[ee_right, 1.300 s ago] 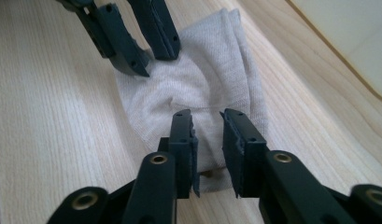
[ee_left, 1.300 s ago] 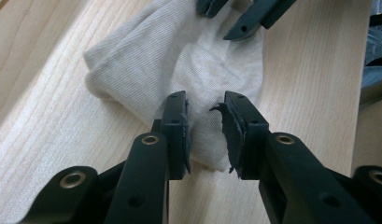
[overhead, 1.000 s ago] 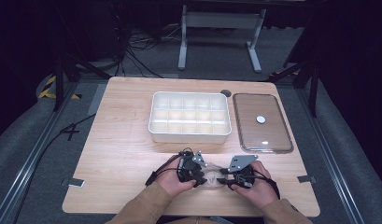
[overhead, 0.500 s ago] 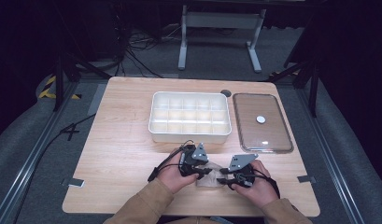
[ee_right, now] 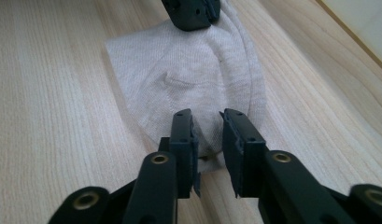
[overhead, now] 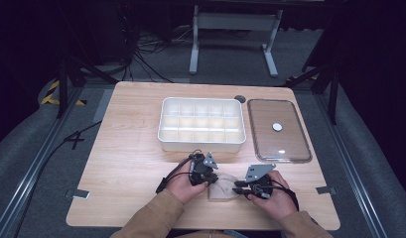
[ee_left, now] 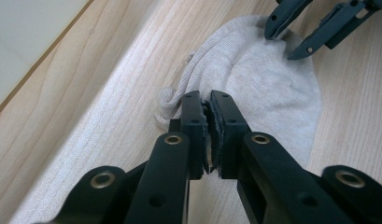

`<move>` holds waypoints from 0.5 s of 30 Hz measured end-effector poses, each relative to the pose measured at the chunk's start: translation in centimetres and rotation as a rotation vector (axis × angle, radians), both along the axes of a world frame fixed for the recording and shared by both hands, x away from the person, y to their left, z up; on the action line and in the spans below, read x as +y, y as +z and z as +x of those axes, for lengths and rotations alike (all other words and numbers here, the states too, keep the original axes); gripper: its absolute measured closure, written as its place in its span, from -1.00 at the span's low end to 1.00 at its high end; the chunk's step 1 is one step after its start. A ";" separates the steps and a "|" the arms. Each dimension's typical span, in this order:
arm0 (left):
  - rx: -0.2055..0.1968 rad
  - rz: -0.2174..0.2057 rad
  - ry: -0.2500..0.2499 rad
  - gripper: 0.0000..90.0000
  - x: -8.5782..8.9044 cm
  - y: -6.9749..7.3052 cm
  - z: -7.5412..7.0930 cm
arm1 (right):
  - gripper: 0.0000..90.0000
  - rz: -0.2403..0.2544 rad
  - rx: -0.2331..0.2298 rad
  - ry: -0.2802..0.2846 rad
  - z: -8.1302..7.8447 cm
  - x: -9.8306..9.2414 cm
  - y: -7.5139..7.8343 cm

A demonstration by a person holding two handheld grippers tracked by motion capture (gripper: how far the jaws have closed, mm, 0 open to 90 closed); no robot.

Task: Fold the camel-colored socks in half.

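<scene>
From above, the pale sock [overhead: 224, 187] lies near the table's [overhead: 126, 163] front edge, between both grippers. Along the left gripper [ee_left: 208, 103], the jaws have just closed, pinching the sock's bunched edge. The right gripper's [ee_right: 207, 122] jaws have narrowed but stand apart over its other end, so that grip looks unfinished.

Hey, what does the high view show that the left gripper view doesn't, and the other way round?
High view alone: the compartment tray, the clear lid beside it, and both hands with sleeves.

Left gripper view alone: the left gripper up close, jaws just closed and pinched on a bunched edge of the grey cloth, and the cloth's ribbed knit.

Both: the cloth on the wooden table, with the right gripper at its far end.
</scene>
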State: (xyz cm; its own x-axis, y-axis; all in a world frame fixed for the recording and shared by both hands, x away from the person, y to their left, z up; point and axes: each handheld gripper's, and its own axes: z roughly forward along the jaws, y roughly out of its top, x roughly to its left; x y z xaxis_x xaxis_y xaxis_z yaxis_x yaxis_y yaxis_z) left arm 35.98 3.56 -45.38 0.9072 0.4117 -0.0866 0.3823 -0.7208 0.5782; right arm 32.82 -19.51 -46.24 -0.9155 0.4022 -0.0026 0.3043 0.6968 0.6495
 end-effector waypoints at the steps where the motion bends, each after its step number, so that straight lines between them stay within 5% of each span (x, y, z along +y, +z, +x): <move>1: 0.002 0.002 0.001 0.91 0.0 0.0 0.0 | 0.79 -0.010 0.006 0.003 0.0 0.0 0.1; 15: 0.020 -0.008 0.009 0.91 0.2 -0.2 0.2 | 0.98 0.011 0.047 -0.018 0.2 -0.4 -0.3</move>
